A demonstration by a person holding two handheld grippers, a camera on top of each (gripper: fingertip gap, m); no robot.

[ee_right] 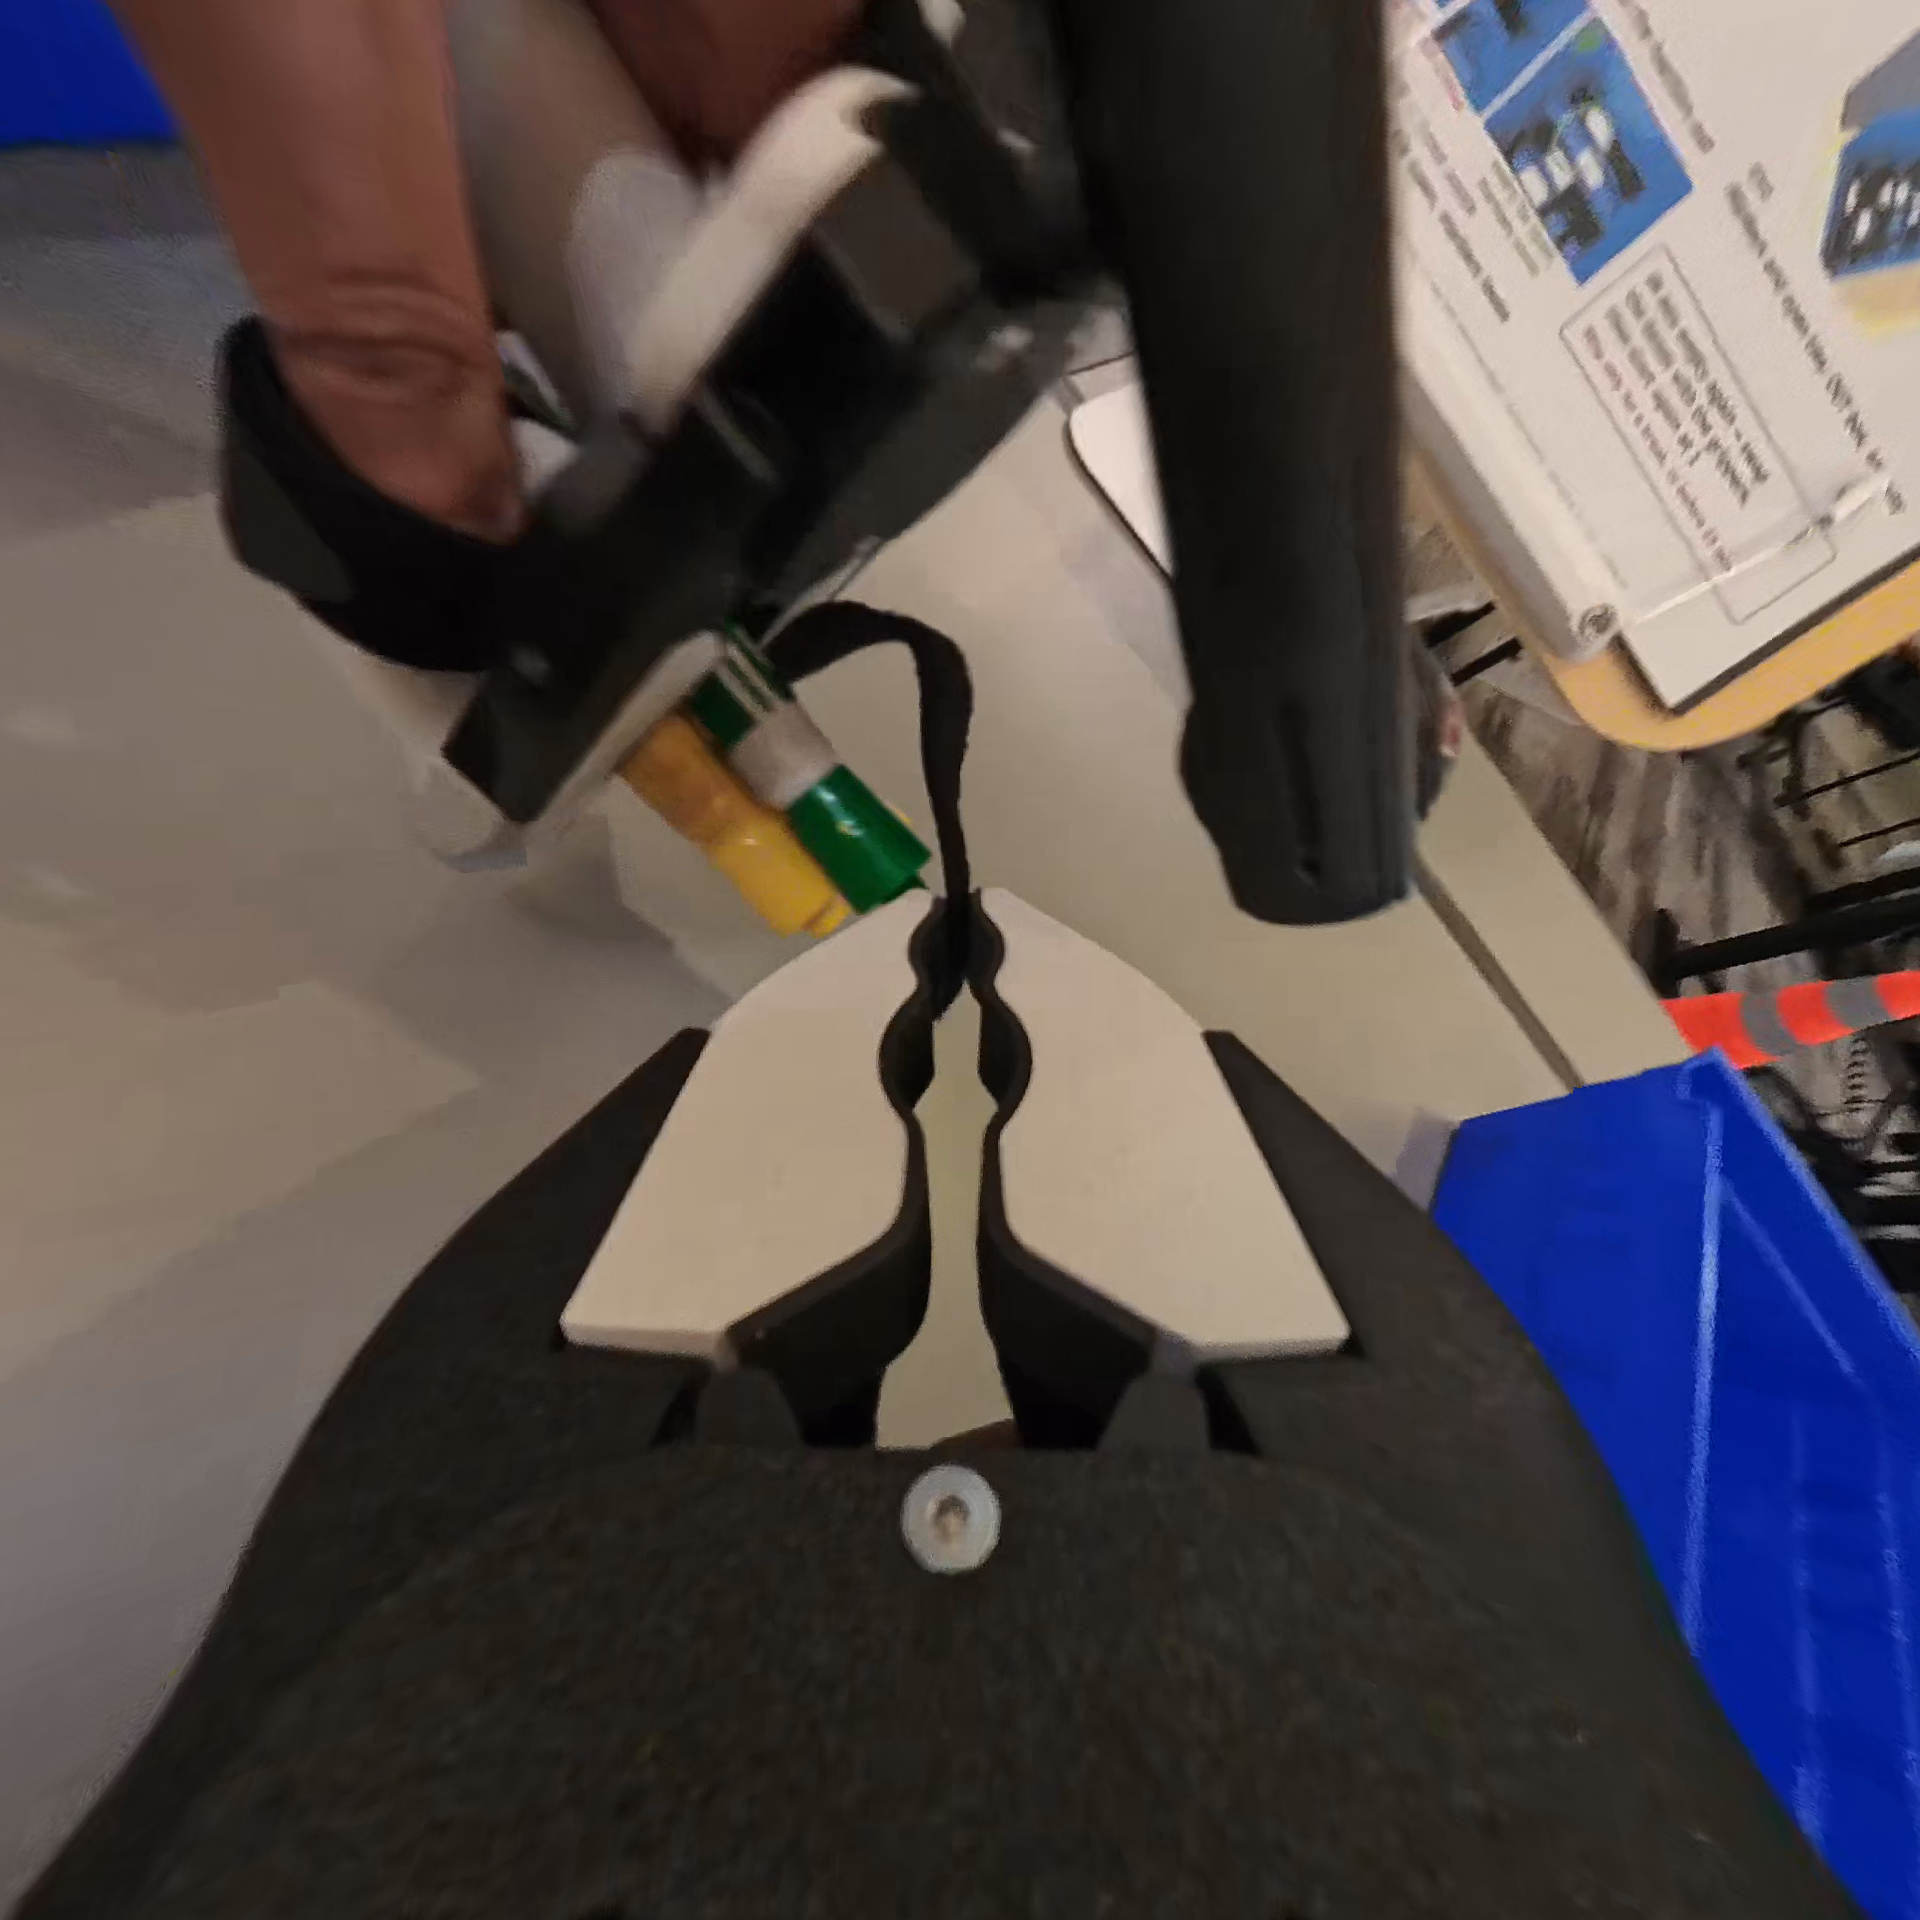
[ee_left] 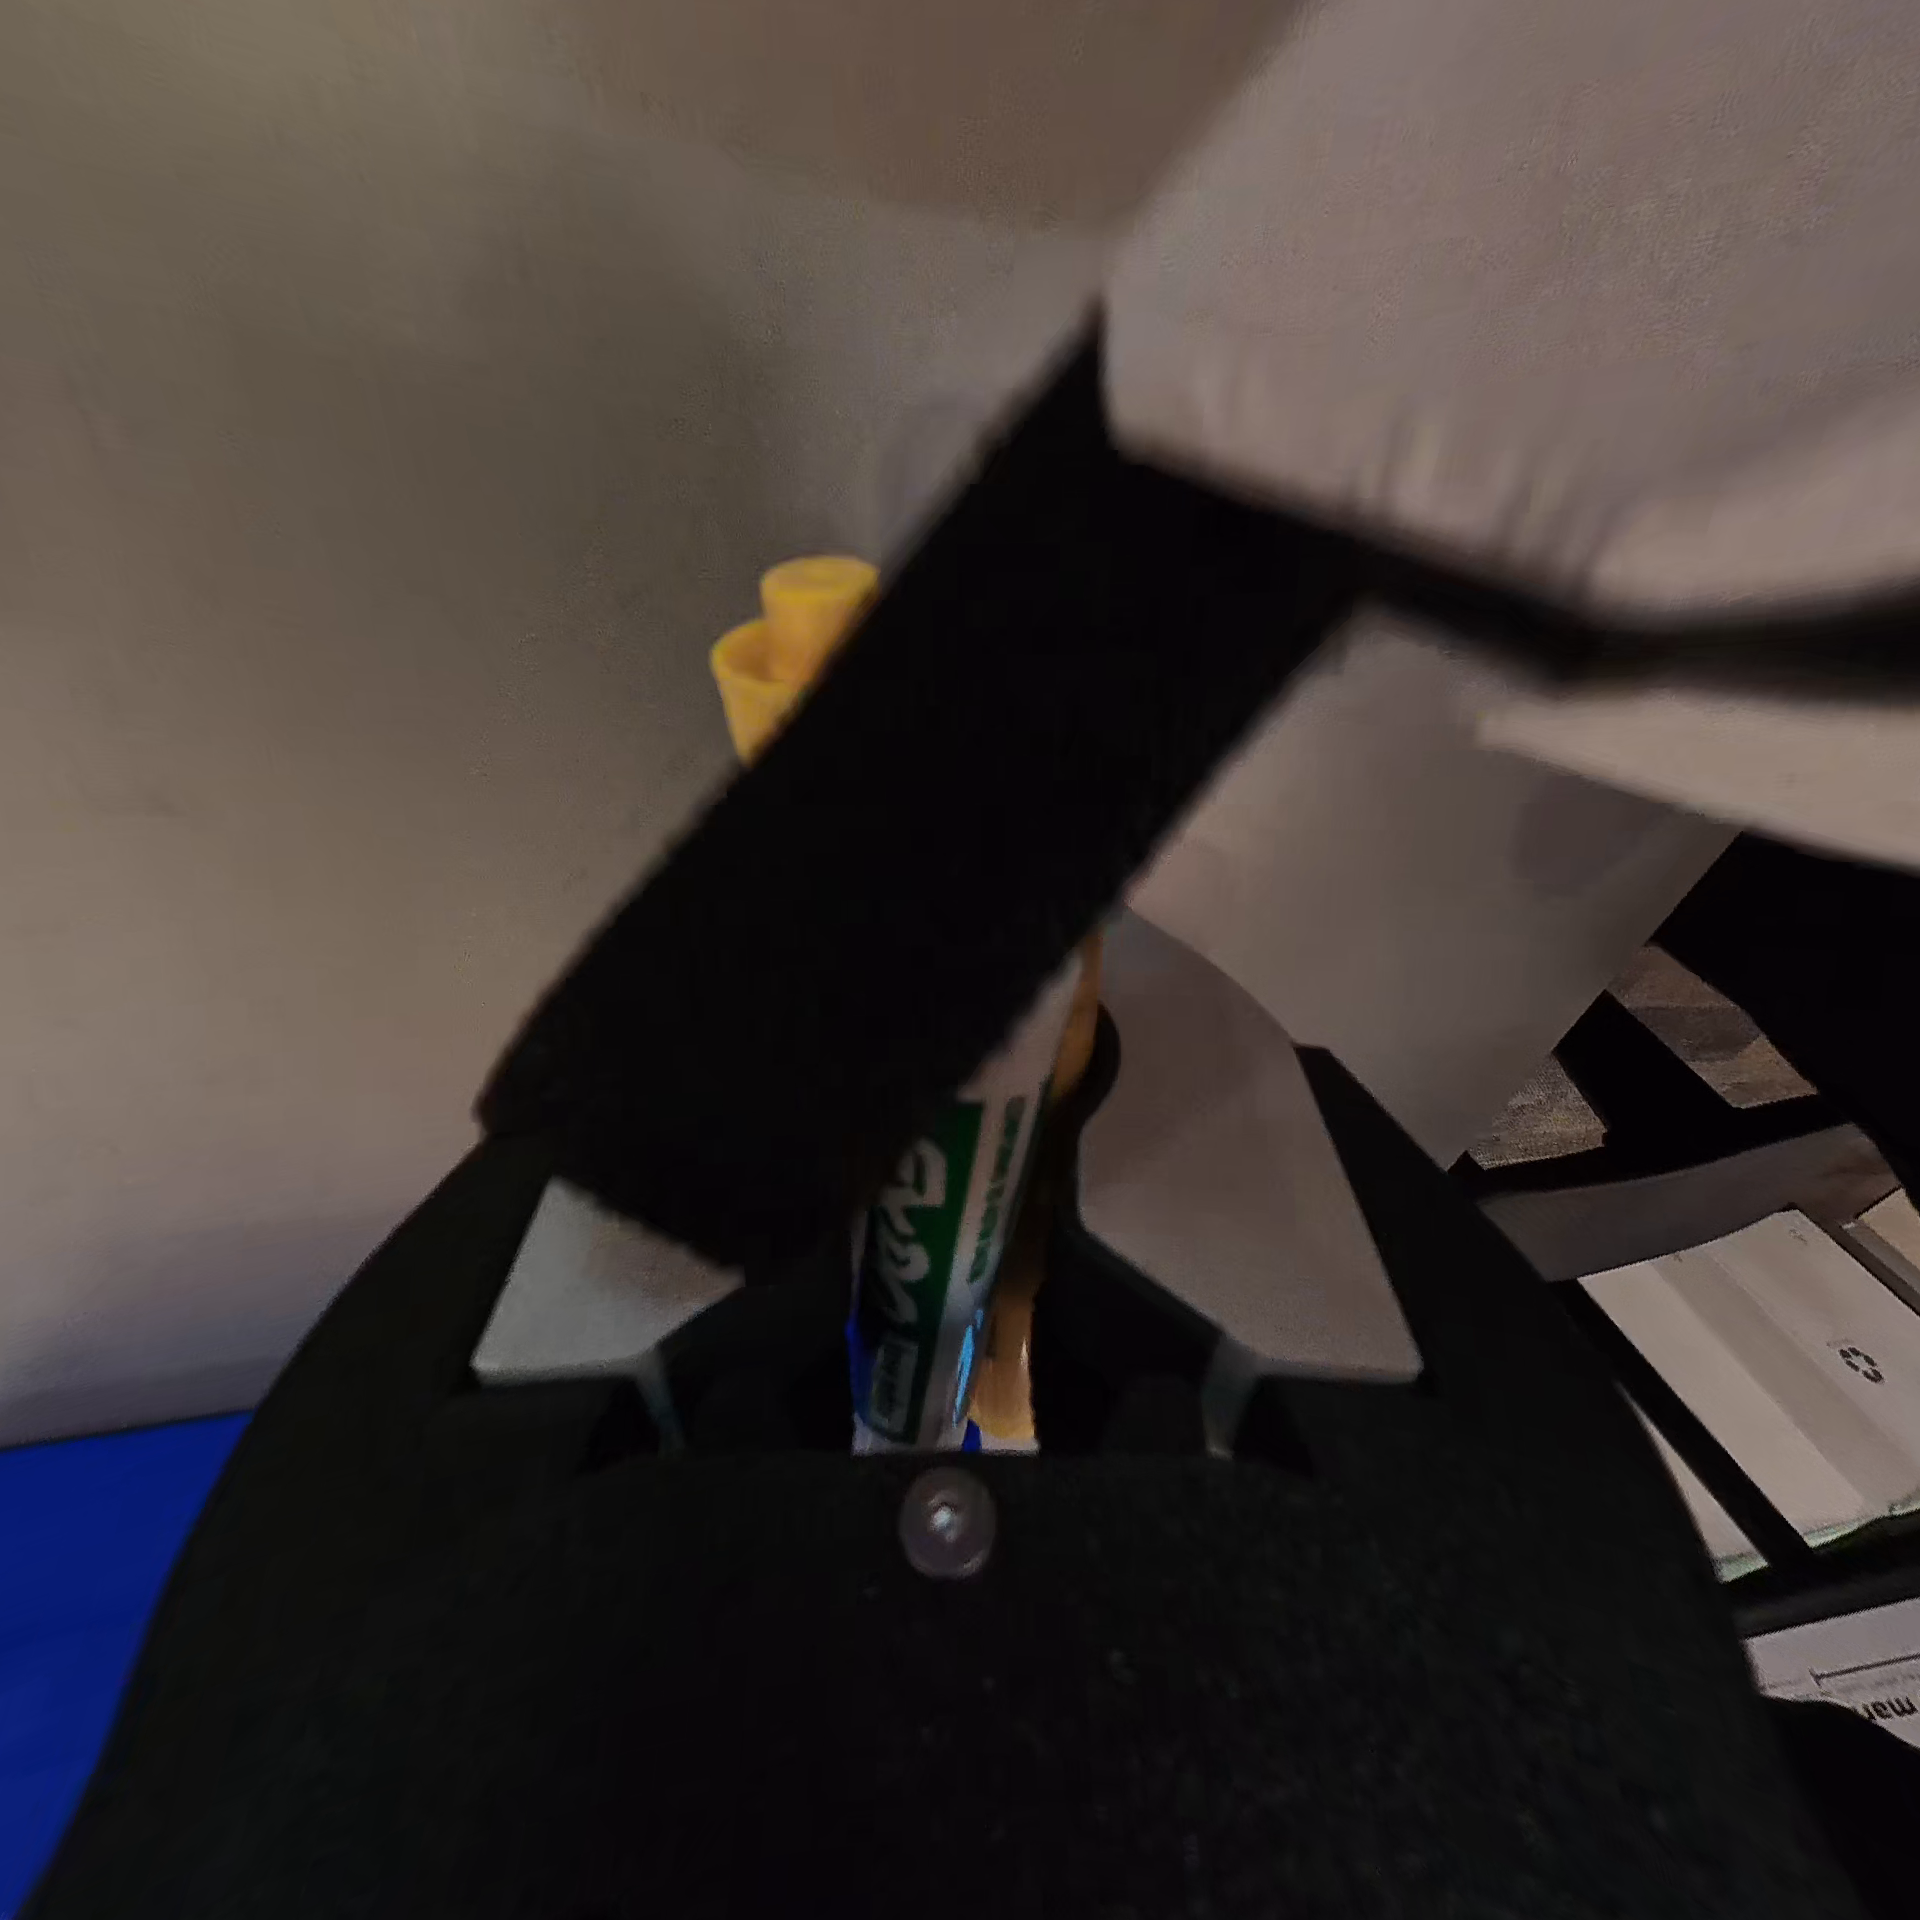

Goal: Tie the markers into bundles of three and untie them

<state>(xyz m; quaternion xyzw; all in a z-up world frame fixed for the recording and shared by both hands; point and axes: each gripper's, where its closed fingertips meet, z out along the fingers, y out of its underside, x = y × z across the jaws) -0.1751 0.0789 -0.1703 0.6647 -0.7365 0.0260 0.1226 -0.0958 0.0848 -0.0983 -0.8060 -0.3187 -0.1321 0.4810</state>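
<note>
hand (ee_right: 395,343) at upper left grips the left gripper (ee_right: 665,748), clamped on markers (ee_right: 800,831). right gripper (ee_right: 961,925), frame centre, pinches black strap (ee_right: 940,717).

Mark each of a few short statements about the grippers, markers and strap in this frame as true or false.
1. The right gripper pinches a black strap. True.
2. The left gripper holds the markers. True.
3. All the marker caps are red. False: yellow and green show.
4. The markers lie loose on the table. False: they are clamped in the left gripper, off the surface.
5. A blue bin sits at the right of the right wrist view. True.
</note>
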